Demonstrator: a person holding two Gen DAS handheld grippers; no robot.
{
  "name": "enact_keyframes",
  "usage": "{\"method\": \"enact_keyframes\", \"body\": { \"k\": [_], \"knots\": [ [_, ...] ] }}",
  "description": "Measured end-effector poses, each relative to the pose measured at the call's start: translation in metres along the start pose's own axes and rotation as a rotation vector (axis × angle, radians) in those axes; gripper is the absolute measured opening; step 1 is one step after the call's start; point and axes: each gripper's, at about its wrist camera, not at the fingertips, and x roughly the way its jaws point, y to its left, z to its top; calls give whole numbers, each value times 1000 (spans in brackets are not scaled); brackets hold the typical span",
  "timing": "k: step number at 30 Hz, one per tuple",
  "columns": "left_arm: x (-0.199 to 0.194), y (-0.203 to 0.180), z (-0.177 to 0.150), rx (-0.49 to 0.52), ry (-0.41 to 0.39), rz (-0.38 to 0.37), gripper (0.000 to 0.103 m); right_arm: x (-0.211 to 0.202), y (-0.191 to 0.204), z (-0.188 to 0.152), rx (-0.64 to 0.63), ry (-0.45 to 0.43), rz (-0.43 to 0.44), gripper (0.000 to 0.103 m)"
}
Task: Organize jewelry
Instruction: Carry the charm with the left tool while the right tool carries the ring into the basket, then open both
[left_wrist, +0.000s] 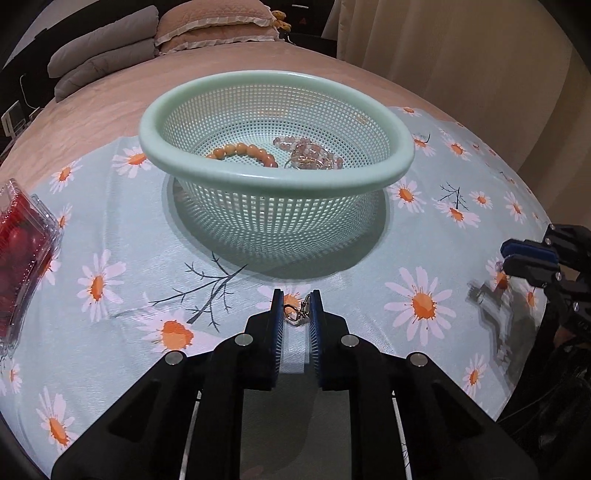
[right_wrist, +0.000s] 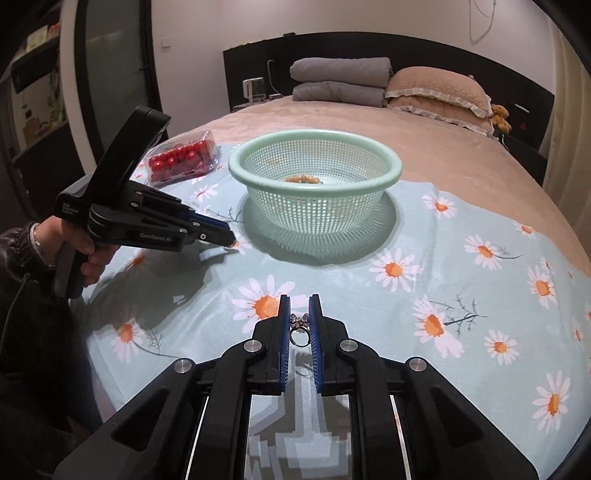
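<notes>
A pale green mesh basket (left_wrist: 369, 179) (right_wrist: 391, 173) stands on the daisy-print cloth, holding an orange bead bracelet (left_wrist: 243, 151) and a pink crystal bracelet (left_wrist: 308, 153). My left gripper (left_wrist: 296, 312) is shut on a small gold clasp with a ring (left_wrist: 298, 314), just in front of the basket; from the right wrist view it (right_wrist: 225, 238) reaches in from the left. My right gripper (right_wrist: 299, 317) is shut on a silver ring with a bow top (right_wrist: 300, 328), held above the cloth; it (left_wrist: 517, 258) appears at the right edge of the left wrist view.
A clear plastic box of red balls (right_wrist: 183, 158) (left_wrist: 18, 251) lies on the cloth left of the basket. The cloth (right_wrist: 480, 295) covers the foot of a bed with grey folded blankets (right_wrist: 340, 83) and pink pillows (right_wrist: 439, 92). A person's hand (right_wrist: 85, 243) holds the left gripper.
</notes>
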Motion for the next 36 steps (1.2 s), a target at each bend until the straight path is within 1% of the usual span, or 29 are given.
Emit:
{"method": "enact_keyframes", "body": {
  "k": [4, 6, 9, 10, 11, 13, 14, 16, 20, 22, 25, 29, 32, 36],
  "knots": [
    [-14, 7, 5, 4, -20, 25, 15, -17, -5, 9, -14, -28, -22, 10],
    [-21, 10, 11, 8, -34, 40, 15, -19, -6, 17, -32, -38, -38, 10],
    [-33, 15, 21, 9, -53, 53, 15, -22, -7, 29, -58, -56, -39, 10],
    [-37, 17, 24, 12, -63, 62, 15, -21, -8, 33, -62, -50, -26, 10],
    [-41, 18, 27, 16, -68, 64, 15, -21, -6, 38, -85, -58, -53, 10],
    [-46, 19, 34, 30, -77, 72, 15, -20, -5, 49, -113, -61, -39, 10],
    [-48, 19, 37, 40, -77, 77, 15, -22, -5, 55, -131, -78, -48, 10],
    [-50, 20, 46, 55, -82, 99, 15, -23, -6, 72, -152, -99, -29, 10],
    [-58, 23, 71, 65, -112, 94, 15, -22, -9, 109, -192, -149, -29, 10],
    [-60, 24, 82, 78, -124, 104, 15, -19, -12, 127, -204, -173, -18, 10],
    [-59, 23, 96, 101, -134, 112, 15, -10, -15, 147, -219, -188, -9, 10],
    [-54, 24, 113, 120, -143, 106, 15, 11, -17, 163, -223, -185, 23, 10],
    [-45, 25, 122, 131, -139, 92, 15, 32, -17, 165, -221, -164, 45, 10],
    [-27, 26, 126, 136, -112, 78, 15, 63, -21, 159, -200, -119, 64, 10]
  ]
}}
